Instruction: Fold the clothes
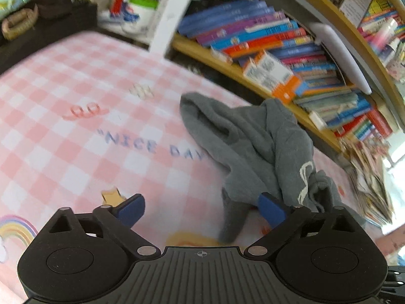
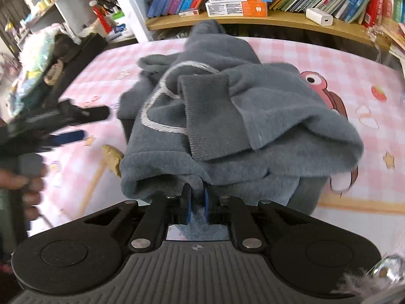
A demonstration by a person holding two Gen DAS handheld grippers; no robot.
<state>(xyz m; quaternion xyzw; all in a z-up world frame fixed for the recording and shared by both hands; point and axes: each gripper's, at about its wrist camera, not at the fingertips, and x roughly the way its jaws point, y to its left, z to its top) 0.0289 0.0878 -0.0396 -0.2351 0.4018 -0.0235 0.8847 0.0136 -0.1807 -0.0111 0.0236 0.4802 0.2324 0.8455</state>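
Observation:
A grey fleece sweater (image 2: 240,116) with a white line print lies bunched on the pink checked cloth (image 2: 329,58). My right gripper (image 2: 197,205) is shut on the sweater's near edge, with grey cloth between its blue pads. In the left wrist view the same sweater (image 1: 255,147) hangs crumpled at the right, lifted at its near end. My left gripper (image 1: 202,209) is open and empty, its blue pads wide apart, with the right pad close to the sweater's lower edge. The left gripper also shows blurred in the right wrist view (image 2: 71,124), left of the sweater.
A wooden shelf (image 2: 278,20) full of books runs along the far edge of the table. A white upright (image 1: 172,12) and a cluttered shelf stand at the far left. A dark box with a woven basket (image 1: 17,24) sits at the left edge.

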